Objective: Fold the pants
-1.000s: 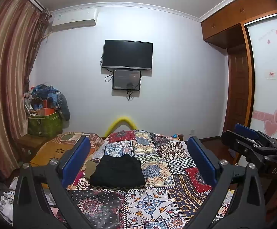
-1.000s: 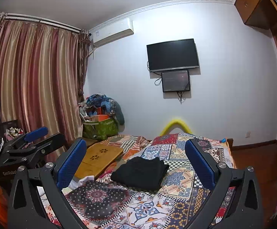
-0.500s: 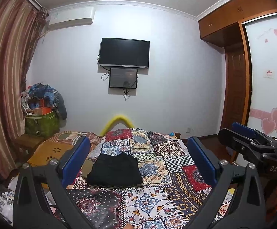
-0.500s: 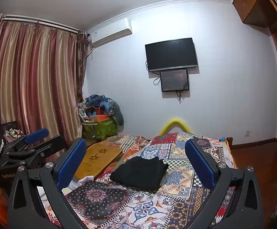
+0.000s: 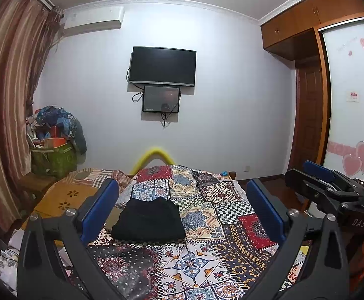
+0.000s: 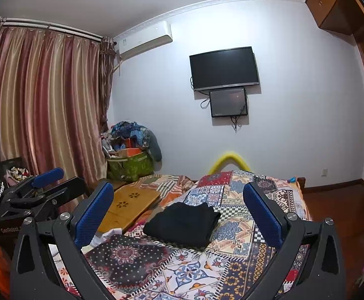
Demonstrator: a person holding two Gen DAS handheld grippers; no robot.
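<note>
Black pants point(image 5: 149, 221) lie folded into a compact rectangle on the patchwork bedspread point(image 5: 207, 225), apart from both grippers. My left gripper point(image 5: 182, 207) is held above the bed, open, its blue pads wide apart with nothing between them. In the right wrist view the same folded pants point(image 6: 184, 222) sit ahead between the pads of my right gripper point(image 6: 179, 207), which is also open and holds nothing. The right gripper point(image 5: 329, 187) shows at the right edge of the left wrist view; the left gripper point(image 6: 41, 190) shows at the left edge of the right wrist view.
A yellow-brown board point(image 6: 129, 205) lies at the bed's left side. A green basket heaped with clothes point(image 6: 129, 160) stands in the corner by striped curtains point(image 6: 39, 105). A television point(image 5: 162, 66) hangs on the far wall. A wardrobe and wooden door point(image 5: 309, 115) are on the right.
Both grippers have drifted slightly, so the room shifts a little in view. The folded pants lie where they were and both grippers remain open.
</note>
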